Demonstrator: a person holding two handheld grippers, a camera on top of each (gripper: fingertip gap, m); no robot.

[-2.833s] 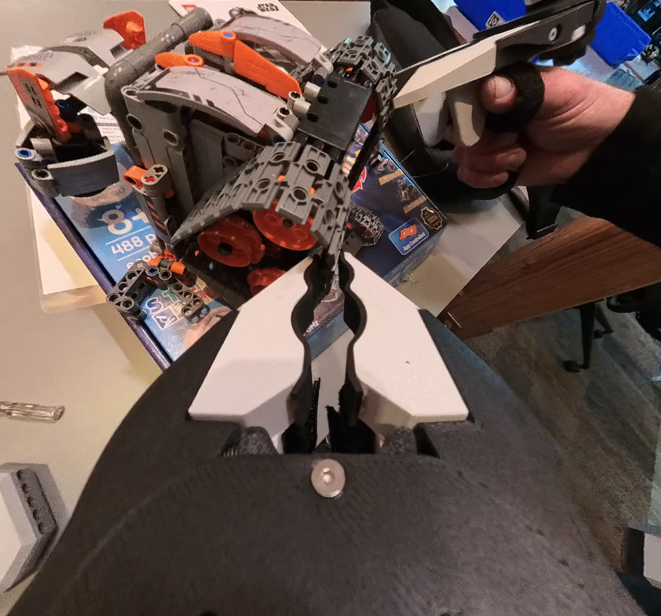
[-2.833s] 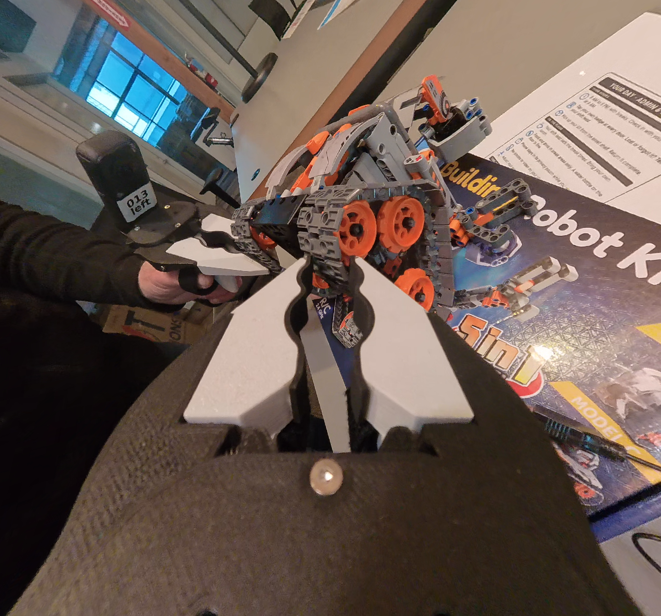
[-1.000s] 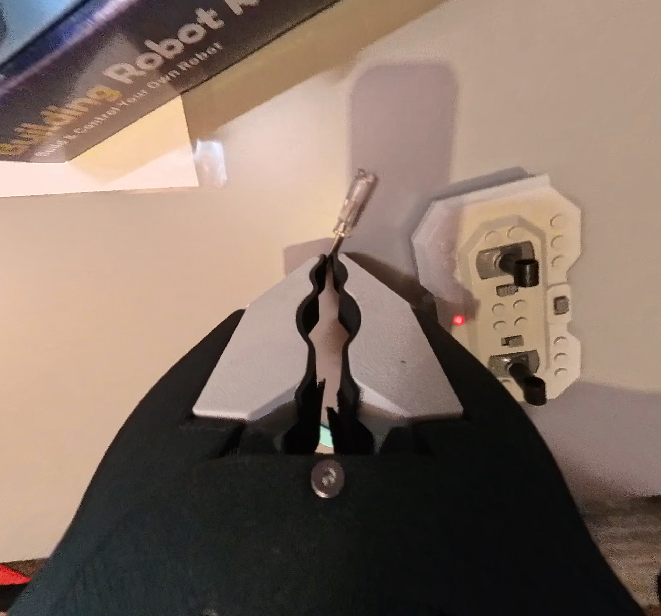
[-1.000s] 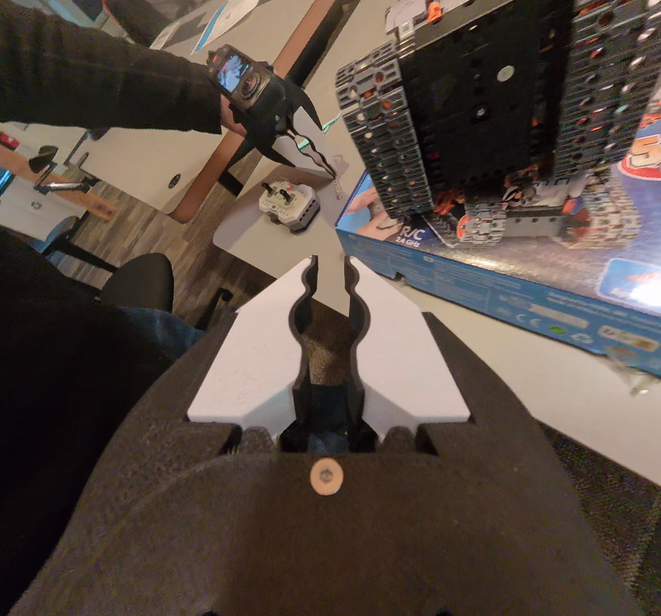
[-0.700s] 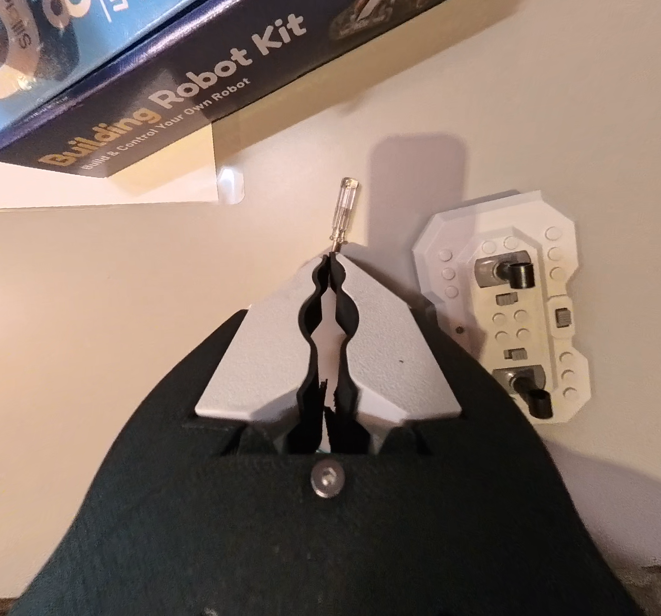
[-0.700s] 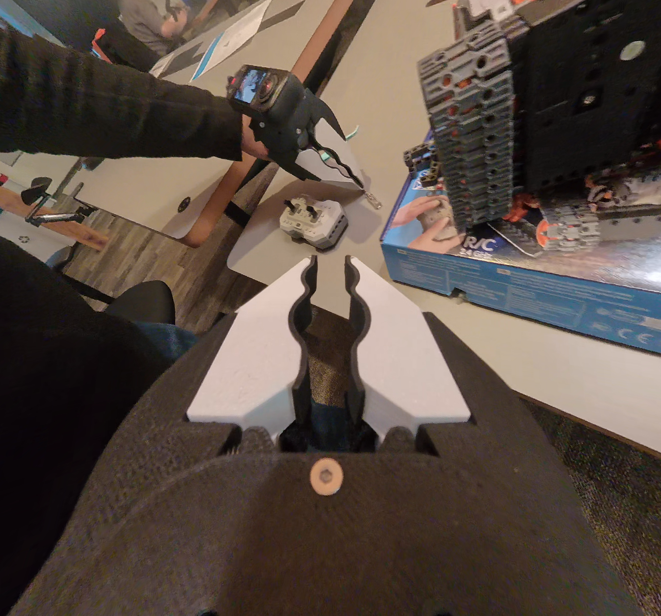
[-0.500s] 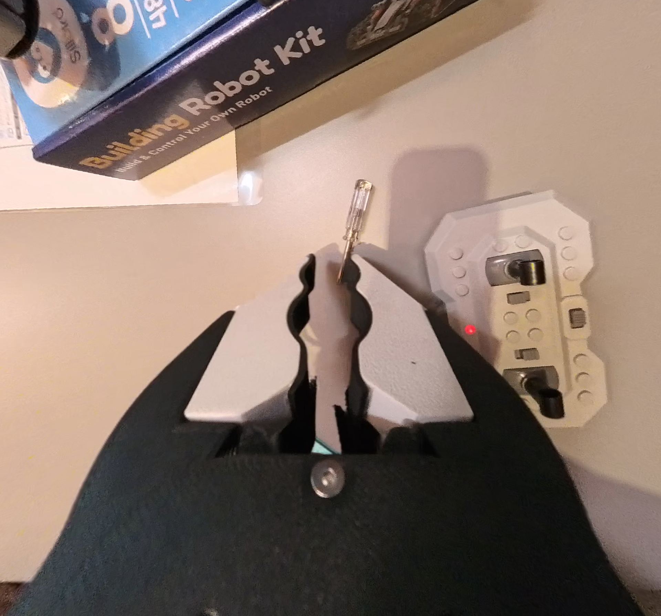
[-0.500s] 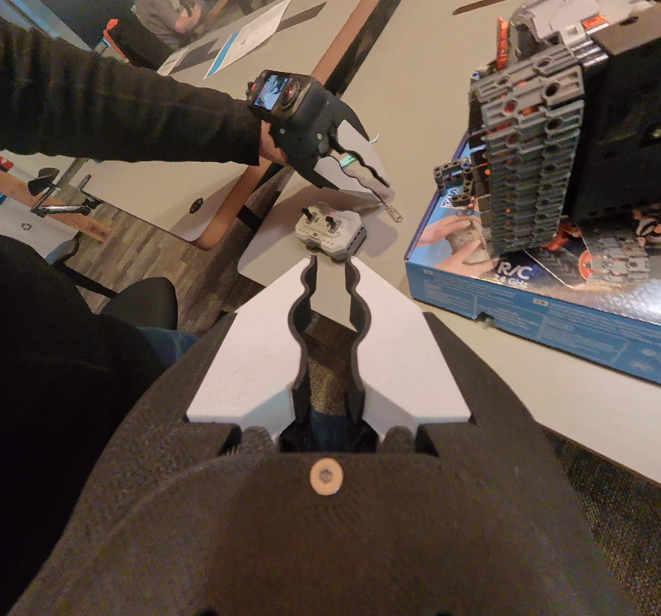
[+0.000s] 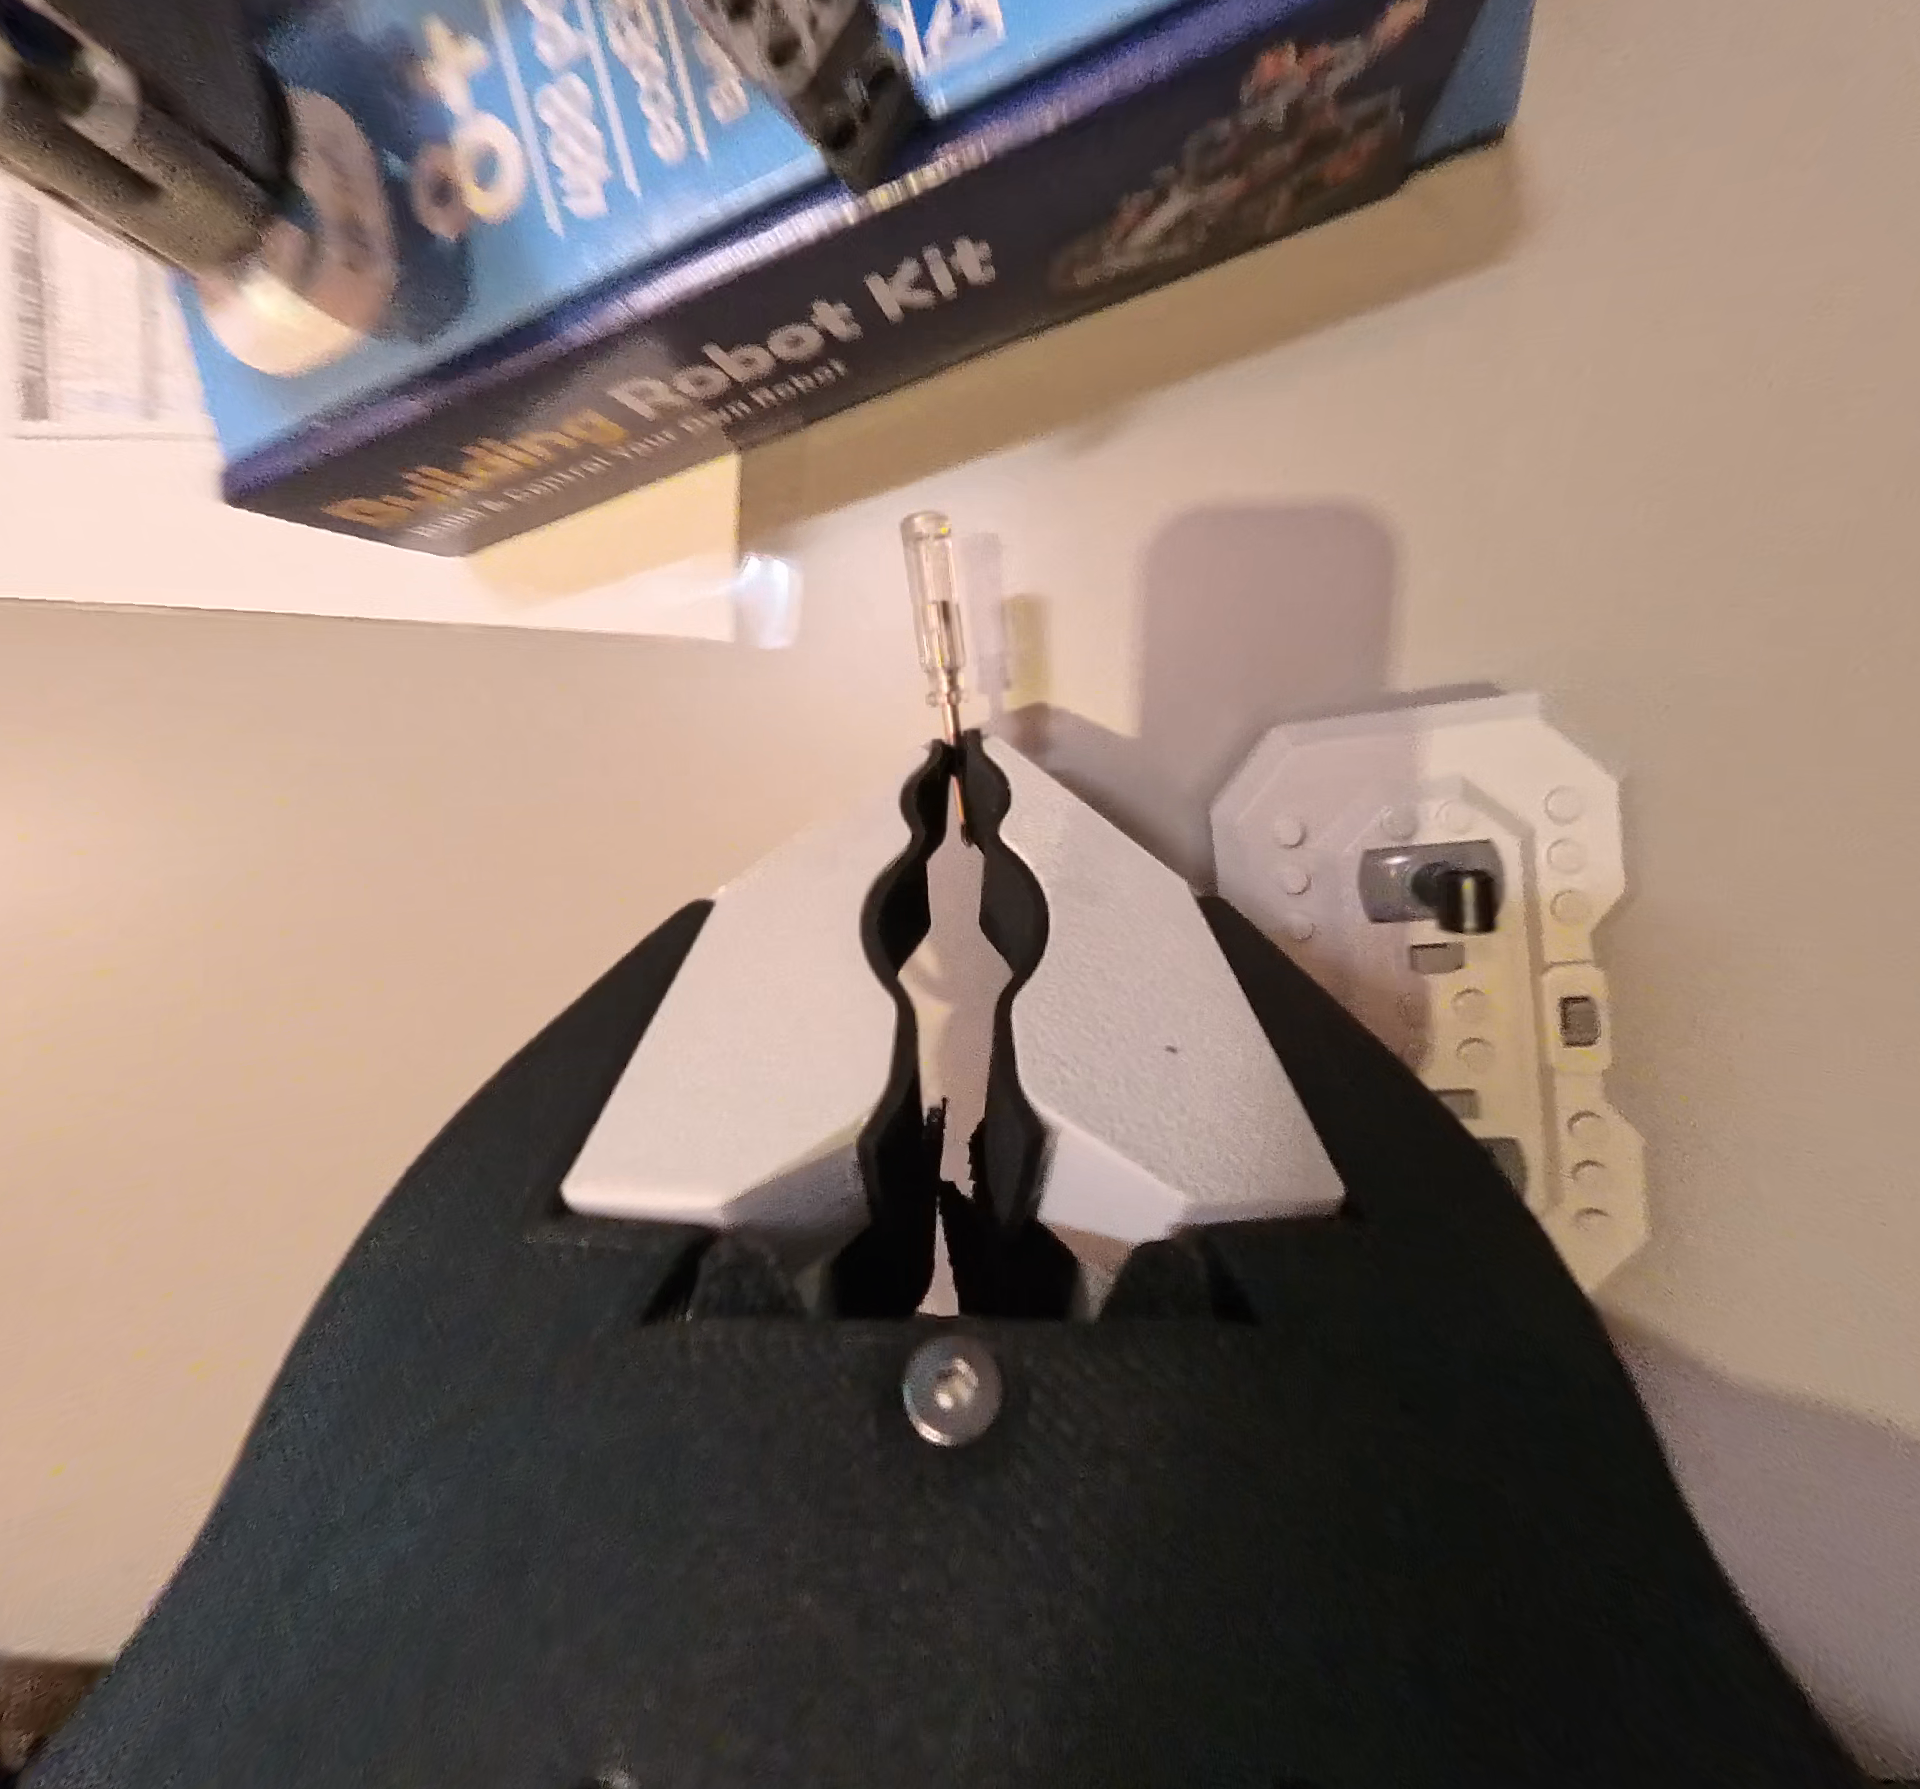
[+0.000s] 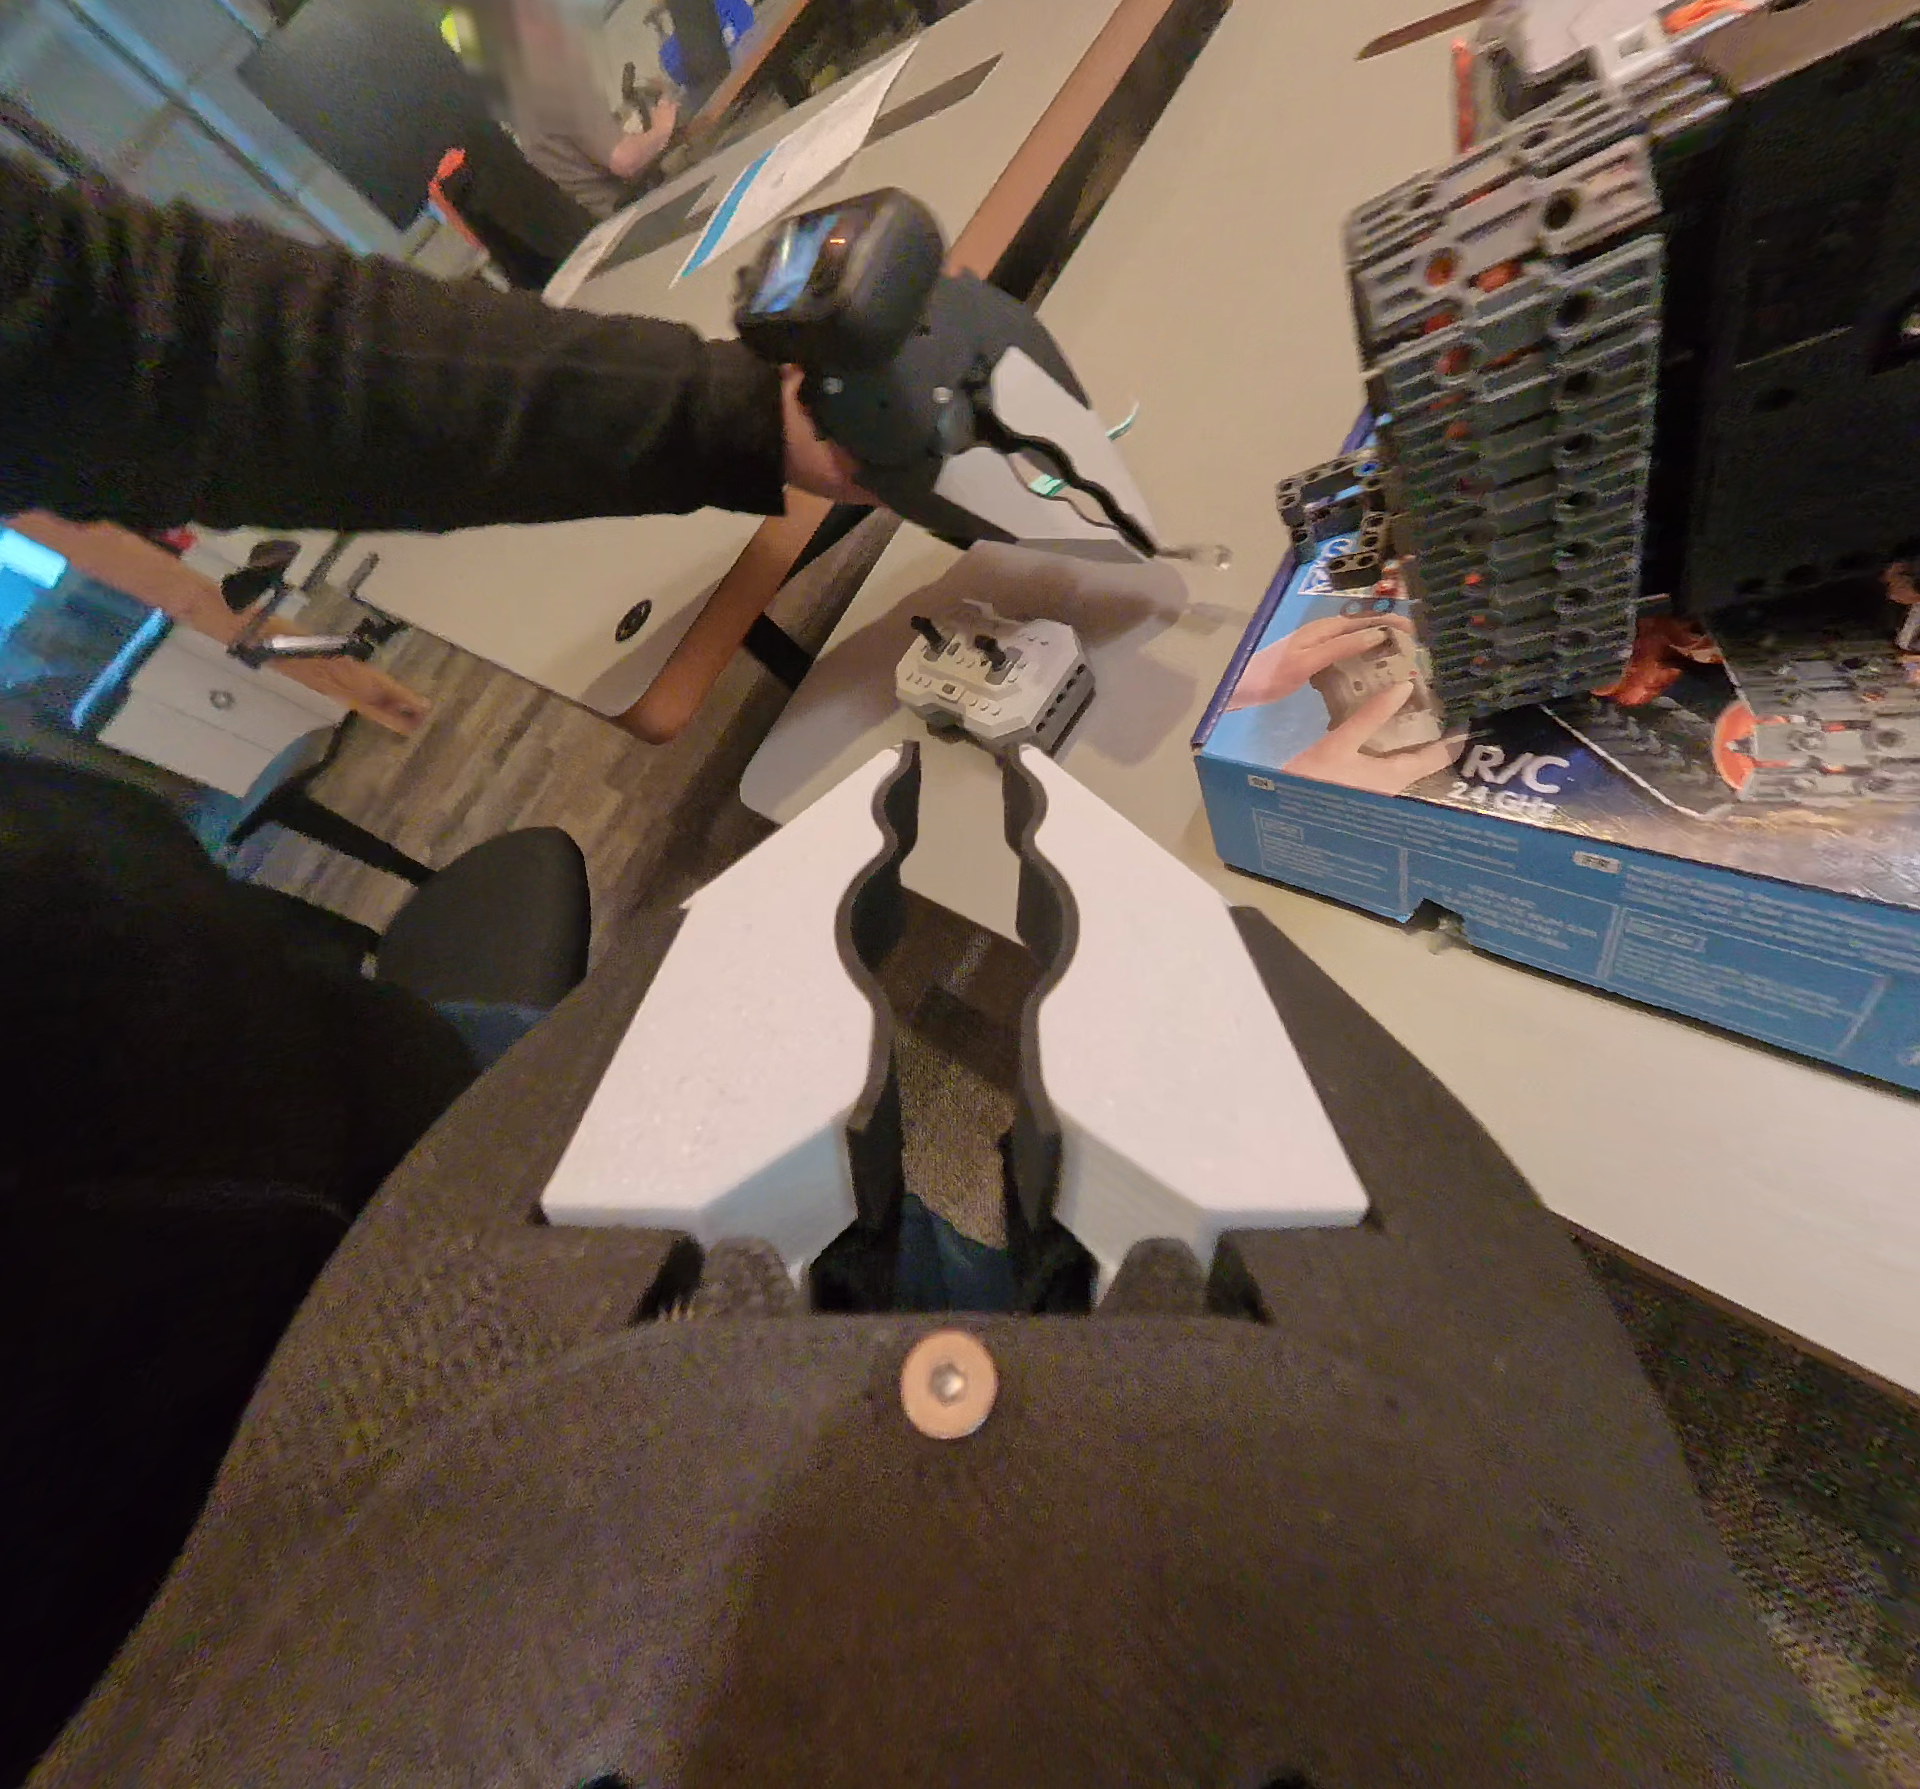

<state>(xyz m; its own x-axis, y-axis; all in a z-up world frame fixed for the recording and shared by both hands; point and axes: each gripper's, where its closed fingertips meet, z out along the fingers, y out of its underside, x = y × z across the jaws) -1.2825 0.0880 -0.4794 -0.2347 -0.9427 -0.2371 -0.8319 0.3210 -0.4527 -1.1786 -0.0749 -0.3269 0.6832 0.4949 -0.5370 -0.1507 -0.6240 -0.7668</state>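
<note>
Taking the blue cardboard kit box [image 9: 665,212] as the landmark: a white printed sheet [image 9: 94,368] lies at its left edge in the left wrist view, and a blurred grey-and-black block-built tracked vehicle [image 10: 1621,409] with orange wheels stands on its lid. In front of the box's dark long side, the left hand-held gripper [image 9: 956,783] hangs above the beige tabletop [image 9: 312,856], its wavy black-lined white fingers drawn together at the tips and pinching the thin metal shaft of a small screwdriver [image 9: 940,617]; the clear plastic handle points toward the box and is lifted off the surface, casting a faint shadow. Right of that gripper, and in front of the box's right corner, a pale grey studded remote controller [image 9: 1455,970] with two dark joysticks lies flat on the tabletop. In the right wrist view, the right hand-held gripper [image 10: 961,773] sits off the tabletop's near edge, left of the box's front corner, its fingers parted by a moderate gap with nothing between them; the controller [image 10: 992,679] is the nearest thing beyond its tips. A dark-sleeved arm [image 10: 364,420] carries the left gripper [image 10: 1143,544] above the controller.
</note>
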